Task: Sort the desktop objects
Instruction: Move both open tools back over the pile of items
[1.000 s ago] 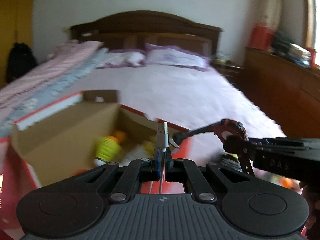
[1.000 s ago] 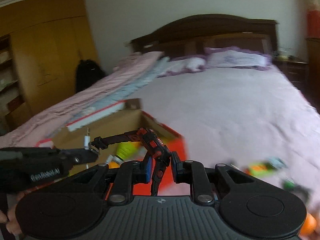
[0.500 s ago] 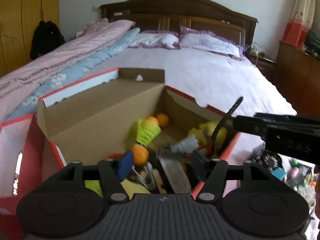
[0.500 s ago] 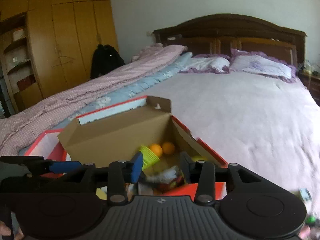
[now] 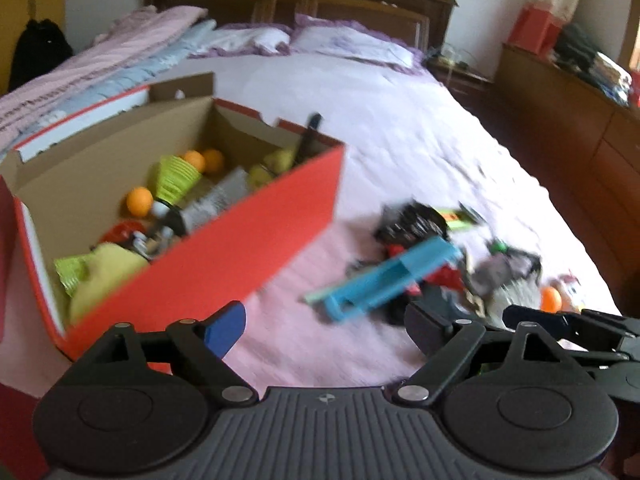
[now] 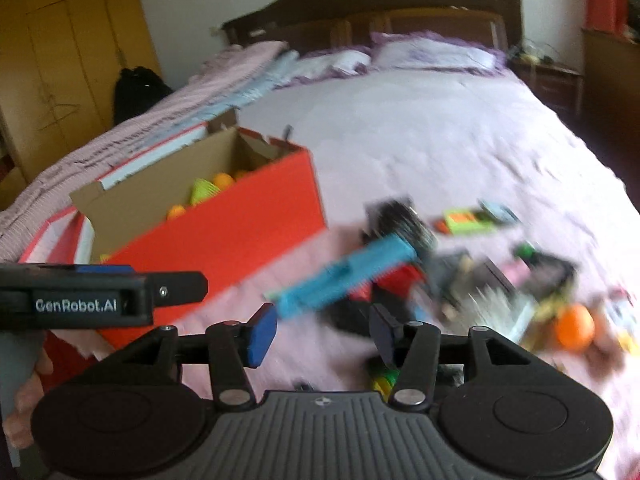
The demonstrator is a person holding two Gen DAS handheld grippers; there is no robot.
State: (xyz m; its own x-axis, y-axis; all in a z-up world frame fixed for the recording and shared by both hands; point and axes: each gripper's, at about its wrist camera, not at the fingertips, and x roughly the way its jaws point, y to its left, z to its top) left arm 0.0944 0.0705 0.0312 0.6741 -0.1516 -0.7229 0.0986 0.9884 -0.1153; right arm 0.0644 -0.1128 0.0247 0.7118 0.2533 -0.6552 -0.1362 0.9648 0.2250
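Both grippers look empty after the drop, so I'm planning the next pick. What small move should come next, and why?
Probably lower the right gripper toward the blue tool just ahead of it. Its jaws have just been opening, nothing is between them, and that tool lies on top of the unsorted pile beside the red box.

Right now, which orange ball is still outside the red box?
The orange ball lying on the bedspread at the pile's right edge; the other orange balls already sit inside the red box.
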